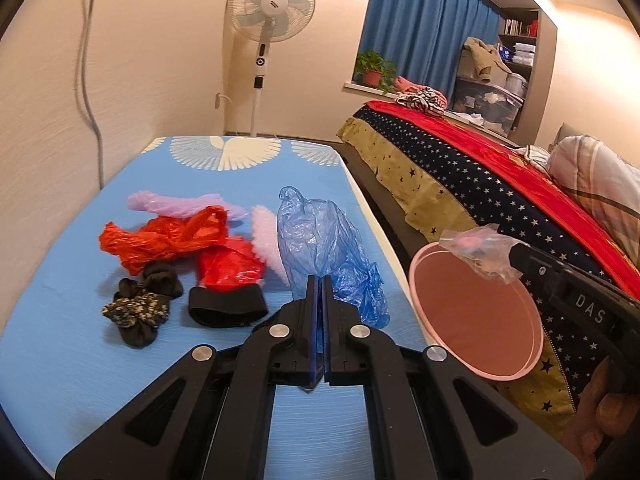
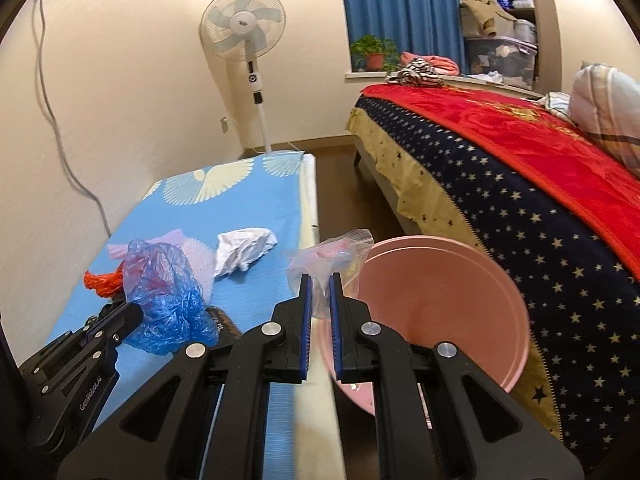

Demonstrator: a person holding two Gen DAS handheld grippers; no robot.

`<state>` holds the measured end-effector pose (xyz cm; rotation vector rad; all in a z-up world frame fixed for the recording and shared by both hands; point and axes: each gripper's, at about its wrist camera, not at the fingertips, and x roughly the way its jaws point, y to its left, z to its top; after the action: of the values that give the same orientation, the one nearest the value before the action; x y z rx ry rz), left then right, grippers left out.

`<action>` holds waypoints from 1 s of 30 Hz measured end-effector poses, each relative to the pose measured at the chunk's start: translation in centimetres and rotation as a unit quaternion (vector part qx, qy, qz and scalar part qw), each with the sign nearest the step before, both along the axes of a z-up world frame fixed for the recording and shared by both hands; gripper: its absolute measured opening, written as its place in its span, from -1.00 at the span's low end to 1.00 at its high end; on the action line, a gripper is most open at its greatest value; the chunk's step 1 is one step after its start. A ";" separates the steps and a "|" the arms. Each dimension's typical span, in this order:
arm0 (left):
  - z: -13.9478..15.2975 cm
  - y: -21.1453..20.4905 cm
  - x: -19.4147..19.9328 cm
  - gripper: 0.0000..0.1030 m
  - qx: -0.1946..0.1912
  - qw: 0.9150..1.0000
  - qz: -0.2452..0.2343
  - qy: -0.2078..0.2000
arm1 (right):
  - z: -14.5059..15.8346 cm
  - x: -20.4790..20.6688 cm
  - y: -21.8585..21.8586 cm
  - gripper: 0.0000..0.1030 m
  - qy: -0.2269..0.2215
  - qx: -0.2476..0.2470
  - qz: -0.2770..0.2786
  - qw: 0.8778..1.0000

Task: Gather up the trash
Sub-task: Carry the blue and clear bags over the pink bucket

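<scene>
My left gripper (image 1: 319,282) is shut on a crumpled blue plastic bag (image 1: 320,236) over the blue-clothed table (image 1: 72,344). The right wrist view shows the same left gripper (image 2: 134,314) and blue bag (image 2: 164,292) at lower left. My right gripper (image 2: 320,280) is shut on a clear plastic bag (image 2: 332,254) at the near rim of a pink basin (image 2: 440,304). In the left wrist view the right gripper (image 1: 516,256) holds that clear bag (image 1: 476,252) above the pink basin (image 1: 472,320), with a hand behind it.
On the table lie red plastic bags (image 1: 168,240), purple bubble wrap (image 1: 176,204), dark socks (image 1: 140,304), a black band (image 1: 228,304) and crumpled white paper (image 2: 246,250). A bed (image 2: 520,200) with starred blanket stands right of the basin. A fan (image 1: 272,8) stands by the far wall.
</scene>
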<state>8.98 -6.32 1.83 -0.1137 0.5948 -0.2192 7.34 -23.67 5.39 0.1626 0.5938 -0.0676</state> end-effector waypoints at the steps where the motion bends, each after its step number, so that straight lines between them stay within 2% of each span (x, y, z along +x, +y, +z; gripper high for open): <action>1: 0.0 -0.2 0.0 -0.97 0.000 1.000 -0.001 0.000 | 0.0 -0.1 -0.3 -0.83 -0.001 0.000 -0.005 1.000; 14: -0.4 -2.9 0.5 -0.97 -0.006 1.000 -0.027 0.006 | -0.2 -0.7 -3.7 -0.83 -0.002 -0.005 -0.052 0.999; 21: -0.6 -4.4 0.6 -0.97 -0.006 0.999 -0.045 0.006 | 0.1 -1.4 -5.3 -0.83 -0.018 -0.016 -0.090 0.996; 30: -0.8 -5.7 0.8 -0.97 -0.009 0.998 -0.059 0.007 | 0.0 -1.4 -6.1 -0.83 -0.024 -0.022 -0.119 0.992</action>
<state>9.77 -12.05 1.07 -0.0974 0.6151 -0.3375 5.93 -29.80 5.38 0.1915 0.5228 -0.3059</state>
